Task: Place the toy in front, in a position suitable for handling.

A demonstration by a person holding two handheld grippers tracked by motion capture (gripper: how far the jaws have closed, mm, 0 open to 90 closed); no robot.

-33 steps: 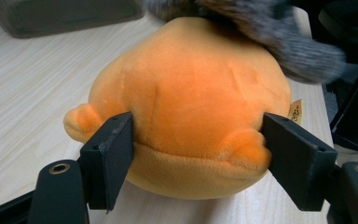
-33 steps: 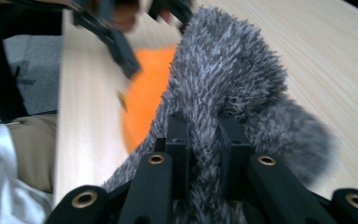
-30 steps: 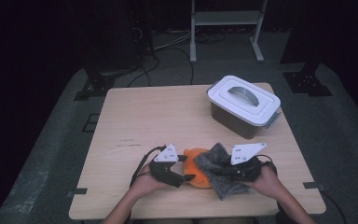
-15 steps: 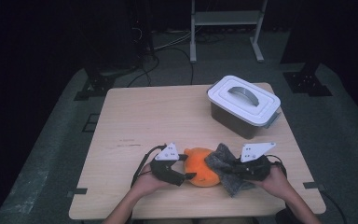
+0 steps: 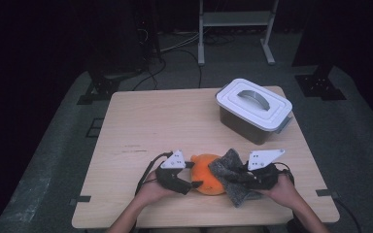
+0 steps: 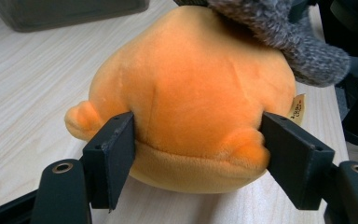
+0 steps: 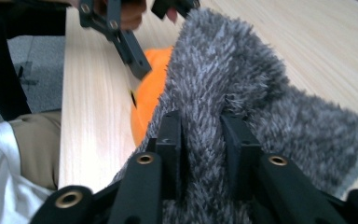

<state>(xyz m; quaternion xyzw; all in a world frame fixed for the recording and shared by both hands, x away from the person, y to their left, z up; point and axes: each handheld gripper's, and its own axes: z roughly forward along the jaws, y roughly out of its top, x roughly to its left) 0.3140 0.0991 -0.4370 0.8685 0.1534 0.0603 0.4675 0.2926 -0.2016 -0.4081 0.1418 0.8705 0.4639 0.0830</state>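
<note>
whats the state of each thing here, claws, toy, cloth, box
left claw: closed on the orange plush toy, a jaw on each side
right claw: pinching a fold of the grey fuzzy cloth
orange plush toy: resting on the table, partly draped by the cloth
grey fuzzy cloth: bunched, lifted at one end over the toy
storage box: lid on, handle folded flat
table: holds all of these

One orange plush toy [image 5: 208,179], one grey cloth [image 5: 233,182], one lidded box [image 5: 254,109]
</note>
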